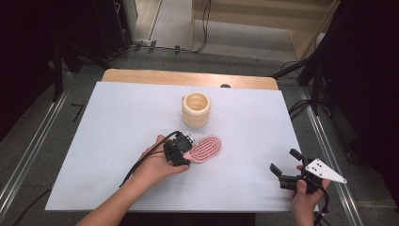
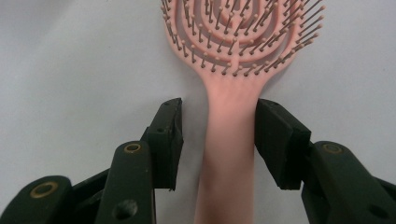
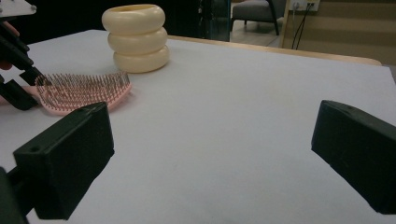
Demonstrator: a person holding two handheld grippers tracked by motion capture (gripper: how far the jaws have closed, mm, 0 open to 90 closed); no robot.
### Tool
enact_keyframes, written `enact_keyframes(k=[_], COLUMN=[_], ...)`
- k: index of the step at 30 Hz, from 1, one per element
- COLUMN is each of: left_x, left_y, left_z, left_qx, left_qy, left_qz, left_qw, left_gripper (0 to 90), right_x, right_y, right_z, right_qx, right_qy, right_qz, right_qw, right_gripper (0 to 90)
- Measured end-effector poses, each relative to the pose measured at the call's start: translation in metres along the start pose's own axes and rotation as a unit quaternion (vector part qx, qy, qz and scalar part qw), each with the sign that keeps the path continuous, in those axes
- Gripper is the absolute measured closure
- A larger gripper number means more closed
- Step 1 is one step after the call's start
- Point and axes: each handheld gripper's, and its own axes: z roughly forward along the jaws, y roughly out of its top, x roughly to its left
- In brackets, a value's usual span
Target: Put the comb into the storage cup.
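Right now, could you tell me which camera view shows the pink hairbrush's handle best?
The left gripper view: the handle runs up between that gripper's fingers. In the high view the left gripper covers it; the right gripper view shows mainly the bristled head.

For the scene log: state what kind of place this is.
Probably an indoor recording workspace: a white-covered table on metal floor rails, loose cables, dark screens, with an armchair and wall socket behind.

On the desk [image 1: 117,141], the hairbrush [image 1: 207,148] lies with its handle between the jaws of the left tongs [image 1: 184,151], the ringed cup [image 1: 195,110] stands just behind its head, perhaps not touching, and the right tongs [image 1: 285,162] sit well apart to the right.
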Motion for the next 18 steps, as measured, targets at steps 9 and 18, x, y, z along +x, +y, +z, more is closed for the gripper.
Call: enact_keyframes(k=[9, 18], left_x=[-0.0039, -0.0045], left_y=[0.0036, -0.0019], left_z=[-0.0007, -0.0012], left_qx=[0.01, -0.011], left_qy=[-0.009, -0.009], left_qz=[0.018, 0.027], left_qw=[0.9998, 0.9995], left_gripper=[69.1, 70.0], right_x=[0.0, -0.0001], right_y=[0.0, 0.0], right_z=[0.0003, 0.0004], right_qx=[0.001, 0.002], right_qy=[0.0, 0.003], right_qz=[0.0, 0.001], right_qw=[1.0, 1.0], right_gripper=[0.0, 0.0])
